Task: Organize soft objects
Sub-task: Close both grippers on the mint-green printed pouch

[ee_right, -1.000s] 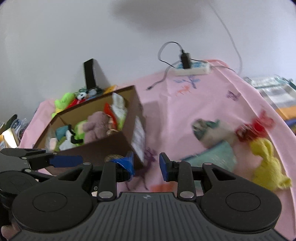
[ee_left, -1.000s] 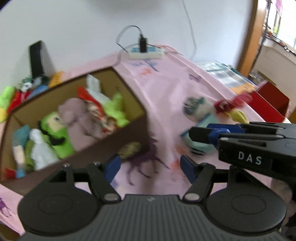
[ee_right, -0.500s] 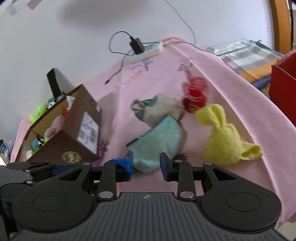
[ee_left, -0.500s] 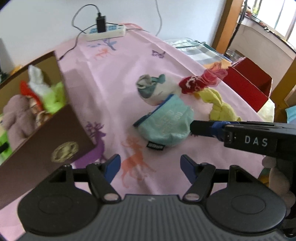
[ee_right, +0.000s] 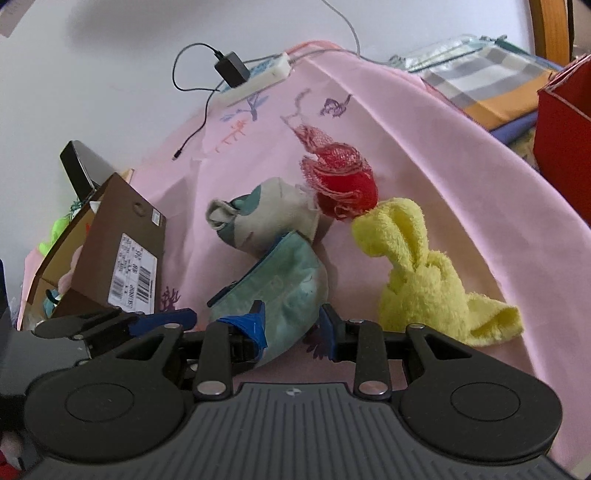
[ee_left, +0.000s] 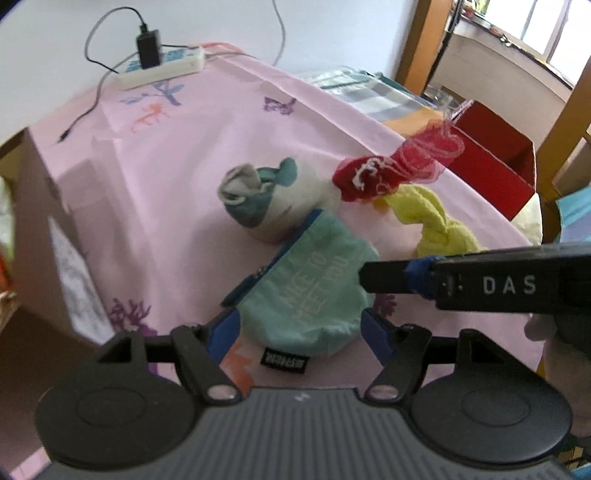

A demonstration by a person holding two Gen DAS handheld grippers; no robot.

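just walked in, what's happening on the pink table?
A person is sorting soft toys into the brown cardboard box with two handheld tongs. Both are aimed at the mint pouch: the left tongs stand open on either side of it, and the right tongs have just been opening, with nothing gripped. The grey-teal toy, red mesh toy and yellow towel bunny lie loose on the cloth.

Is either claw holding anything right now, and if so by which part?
Nothing is held. The left claw is open around the teal pouch; the right claw, just opening, brackets its end without pressing.

Soft daylight from window [ee_left: 535, 33], mild blur, fisheye-bent edges, dark corners
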